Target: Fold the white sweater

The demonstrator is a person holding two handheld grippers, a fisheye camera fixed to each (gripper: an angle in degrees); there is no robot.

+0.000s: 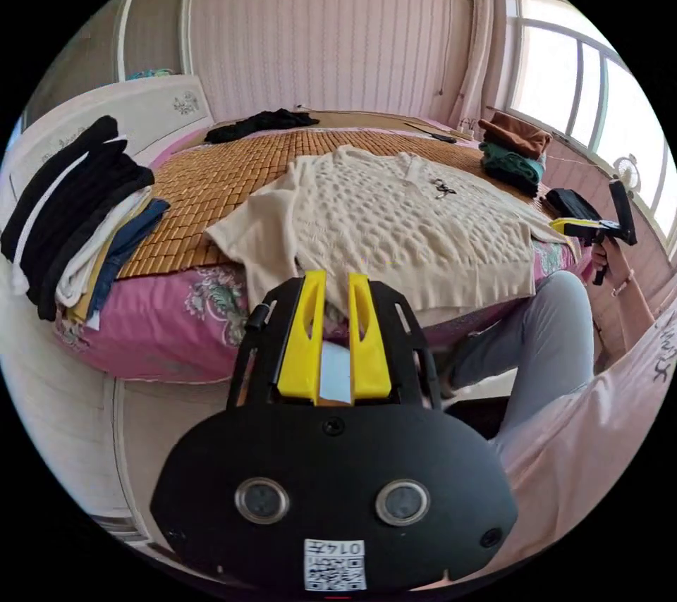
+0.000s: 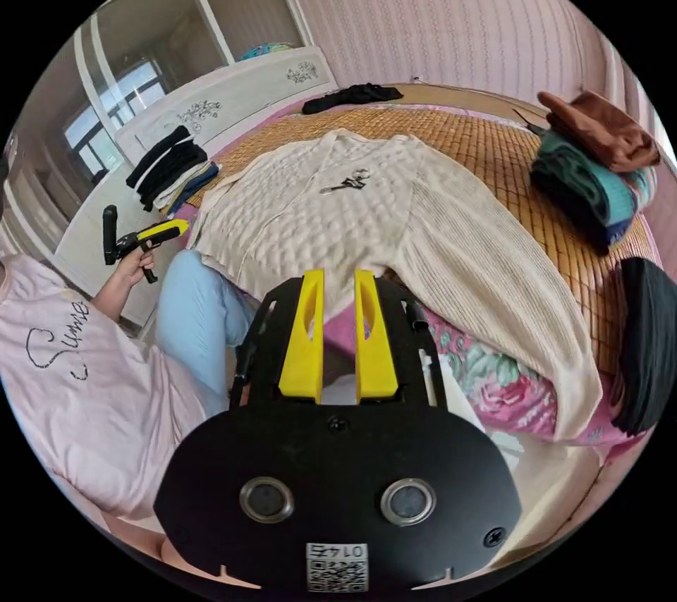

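Cream knit, the white sweater (image 1: 395,221) lies spread flat on the bed's woven mat (image 1: 211,186). Nearby, short of its hem, the left gripper (image 1: 337,285) and right gripper (image 2: 338,285) hang empty, jaws slightly parted. Pink striped walls behind; cursive lettering on a person's shirt (image 2: 63,341) is unreadable.

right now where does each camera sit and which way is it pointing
Left gripper view: rides on the left gripper, off the bed's near edge, facing the white sweater spread on the bed mat; shows a grey trouser leg and the right gripper in a hand.
Right gripper view: rides on the right gripper, further toward the folded stack, facing the same sweater; shows the left gripper in a hand.
Shared: the sweater, mat, black clothes by the headboard.
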